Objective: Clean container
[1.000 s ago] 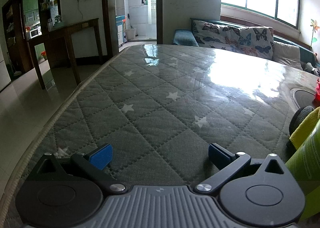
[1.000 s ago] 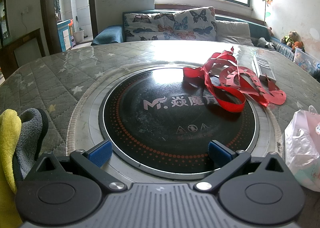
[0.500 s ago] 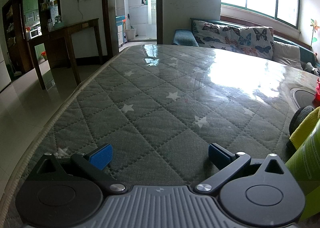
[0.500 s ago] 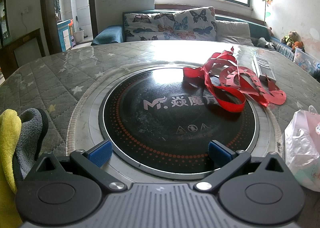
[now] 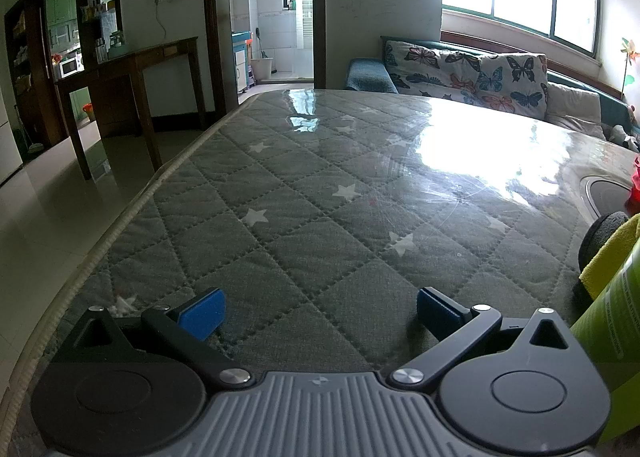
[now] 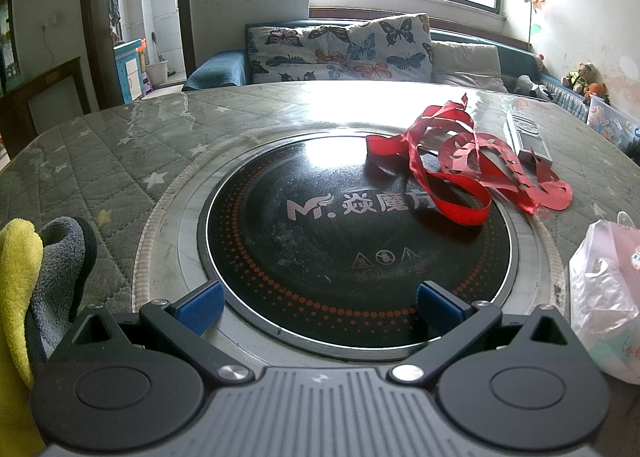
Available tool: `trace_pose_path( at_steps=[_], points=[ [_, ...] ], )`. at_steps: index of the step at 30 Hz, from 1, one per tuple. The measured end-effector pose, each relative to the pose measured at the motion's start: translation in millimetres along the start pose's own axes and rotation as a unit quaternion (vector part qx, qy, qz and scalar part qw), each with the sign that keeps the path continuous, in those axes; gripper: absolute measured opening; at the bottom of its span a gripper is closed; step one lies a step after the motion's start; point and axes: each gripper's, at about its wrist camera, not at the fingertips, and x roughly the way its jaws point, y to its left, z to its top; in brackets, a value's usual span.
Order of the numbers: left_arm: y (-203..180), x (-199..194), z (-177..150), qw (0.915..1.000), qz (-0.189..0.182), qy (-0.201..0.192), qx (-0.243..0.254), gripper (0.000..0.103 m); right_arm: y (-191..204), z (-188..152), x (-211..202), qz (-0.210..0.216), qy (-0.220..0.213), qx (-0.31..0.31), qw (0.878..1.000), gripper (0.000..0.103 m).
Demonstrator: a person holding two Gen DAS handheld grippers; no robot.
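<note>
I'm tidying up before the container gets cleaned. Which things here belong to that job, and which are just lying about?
For the job:
yellow cloth
grey cloth
green bottle, likely a cleaner

Lying about:
red ribbon
remote control
plastic bag
built-in hotplate

No container clearly shows.

Red ribbon point(image 6: 460, 173) on induction cooktop point(image 6: 352, 241), butterfly-print sofa point(image 6: 340, 49)

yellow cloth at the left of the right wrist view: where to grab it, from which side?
Grip the yellow cloth at its raised, rounded top fold, coming from above with the open right tongs swung left. The fold stands up beside the grey cloth, so one finger could probably slip between them.
</note>
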Motion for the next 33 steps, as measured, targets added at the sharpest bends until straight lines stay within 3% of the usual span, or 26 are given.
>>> trace_pose_path(
  at_steps=[33],
  points=[
    [-1.7,-0.8,1.1,1.0000,0.001,0.000,0.000,0.103,-0.3,0.0,0.0,0.000,0.000,0.000,1.000,0.103]
  ],
)
